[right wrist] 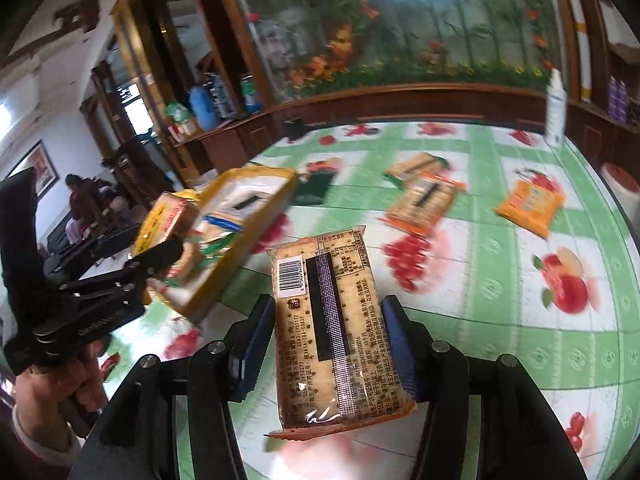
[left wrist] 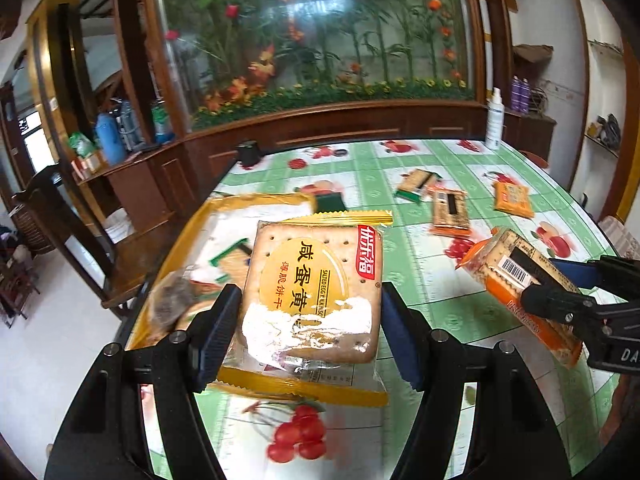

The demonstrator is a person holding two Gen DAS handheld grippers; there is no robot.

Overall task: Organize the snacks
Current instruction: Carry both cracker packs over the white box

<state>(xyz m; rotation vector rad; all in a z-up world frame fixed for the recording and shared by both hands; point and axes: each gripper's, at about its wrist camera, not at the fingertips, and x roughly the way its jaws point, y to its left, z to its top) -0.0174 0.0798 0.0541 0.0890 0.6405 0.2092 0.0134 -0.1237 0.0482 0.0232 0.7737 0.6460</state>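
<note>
Three loose cracker packs (left wrist: 450,208) lie, seemingly unobstructed, beyond the yellow tray (left wrist: 256,204).

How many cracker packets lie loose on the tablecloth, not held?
3: a green-edged packet far centre, an orange packet in front of it, a second orange packet to the right. A dark green shape by the yellow bag may be a fourth.

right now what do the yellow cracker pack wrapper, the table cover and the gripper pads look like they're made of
Yellow cracker pack: thin glossy plastic film, likely; clear over the cracker, with white glare and crimped yellow ends.
Table cover: looks like printed vinyl or oilcloth; smooth, shiny, fruit pattern on green checks.
Gripper pads: dark blue, ridged, matte; probably rubber or soft plastic, on black rigid plastic-looking fingers.
</note>
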